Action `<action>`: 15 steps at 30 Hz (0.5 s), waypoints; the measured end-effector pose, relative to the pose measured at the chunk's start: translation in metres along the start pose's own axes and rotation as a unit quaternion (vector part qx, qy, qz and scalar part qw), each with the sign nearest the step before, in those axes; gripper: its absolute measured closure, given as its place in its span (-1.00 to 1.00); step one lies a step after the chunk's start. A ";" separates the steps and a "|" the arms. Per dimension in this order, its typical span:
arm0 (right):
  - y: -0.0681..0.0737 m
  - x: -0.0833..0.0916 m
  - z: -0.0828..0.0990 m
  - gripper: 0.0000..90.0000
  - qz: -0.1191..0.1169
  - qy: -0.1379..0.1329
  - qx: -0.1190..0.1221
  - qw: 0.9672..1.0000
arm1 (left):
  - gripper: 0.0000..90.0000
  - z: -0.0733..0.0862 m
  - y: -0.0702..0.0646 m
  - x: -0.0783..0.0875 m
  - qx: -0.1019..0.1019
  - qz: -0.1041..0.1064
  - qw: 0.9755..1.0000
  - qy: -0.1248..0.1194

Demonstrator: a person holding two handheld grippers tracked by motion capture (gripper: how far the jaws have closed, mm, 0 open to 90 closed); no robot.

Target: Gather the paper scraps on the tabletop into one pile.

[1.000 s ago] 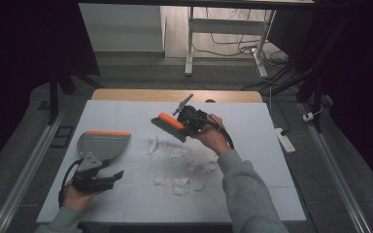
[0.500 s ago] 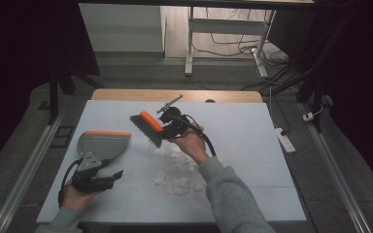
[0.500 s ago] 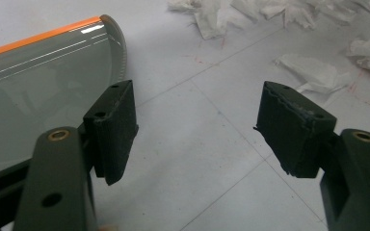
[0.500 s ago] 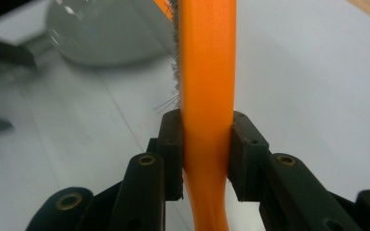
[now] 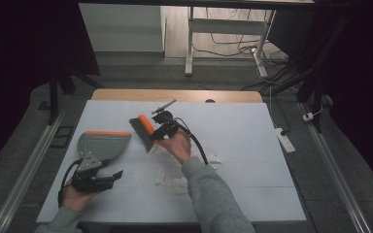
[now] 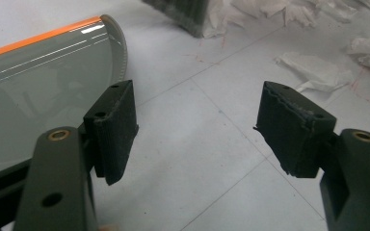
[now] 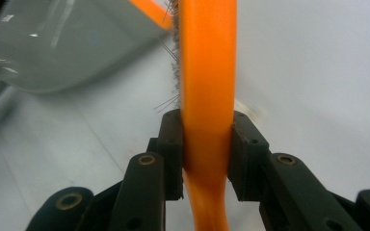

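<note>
A grey dustpan (image 5: 103, 144) with an orange lip lies on the white table at the left; in the left gripper view the dustpan (image 6: 38, 82) sits just beside one jaw. My left gripper (image 5: 114, 175) (image 6: 197, 125) stands open near the pan's rear, with bare table between its pads. My right gripper (image 5: 161, 127) (image 7: 207, 120) is shut on the orange handle of a hand brush (image 5: 144, 131) (image 7: 207, 72), whose dark bristles hang close to the pan's right edge. Crumpled white paper scraps (image 5: 175, 182) (image 6: 313, 72) lie scattered in front of the brush.
The white table top (image 5: 243, 136) has a wooden strip (image 5: 175, 94) along its far edge. A white power strip (image 5: 284, 138) lies on the floor at the right. Cables and desk legs stand beyond the table.
My right hand has carried the brush leftward and down, from above the table's middle to beside the dustpan. The left hand and the dustpan have stayed still.
</note>
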State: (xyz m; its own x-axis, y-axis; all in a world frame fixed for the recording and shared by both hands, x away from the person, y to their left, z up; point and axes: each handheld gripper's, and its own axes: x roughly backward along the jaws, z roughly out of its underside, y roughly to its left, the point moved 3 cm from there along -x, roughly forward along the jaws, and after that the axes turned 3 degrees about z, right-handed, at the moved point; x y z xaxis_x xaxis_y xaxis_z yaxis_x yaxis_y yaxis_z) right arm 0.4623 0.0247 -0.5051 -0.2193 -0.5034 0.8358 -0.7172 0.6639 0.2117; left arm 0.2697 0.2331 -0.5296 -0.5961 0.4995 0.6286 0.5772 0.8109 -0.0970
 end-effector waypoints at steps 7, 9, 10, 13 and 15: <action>-0.034 0.036 0.032 0.56 0.025 0.010 -0.037 0.999 | -0.30 -0.001 -0.003 -0.002 -0.005 0.001 1.000 0.003; -0.037 0.049 0.038 0.56 0.038 0.007 -0.029 0.999 | -0.30 -0.002 -0.004 -0.004 -0.007 0.001 1.000 0.005; -0.036 0.056 0.040 0.56 0.041 0.003 -0.022 0.999 | -0.30 -0.002 -0.004 -0.004 -0.008 0.002 1.000 0.007; -0.027 0.075 0.036 0.56 0.028 -0.025 -0.006 0.999 | -0.30 -0.002 -0.004 -0.004 -0.007 0.001 1.000 0.006; -0.019 0.086 0.031 0.56 0.018 -0.040 0.011 0.999 | -0.30 -0.001 -0.004 -0.004 -0.006 0.000 1.000 0.006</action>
State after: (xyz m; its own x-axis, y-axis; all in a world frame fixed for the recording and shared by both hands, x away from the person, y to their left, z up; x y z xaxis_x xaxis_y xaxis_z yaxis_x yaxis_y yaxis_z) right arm 0.4365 -0.0488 -0.4529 -0.2978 -0.5224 0.7990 -0.7212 0.6715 0.1702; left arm 0.2705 0.2280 -0.5305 -0.5890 0.4962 0.6378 0.5844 0.8067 -0.0879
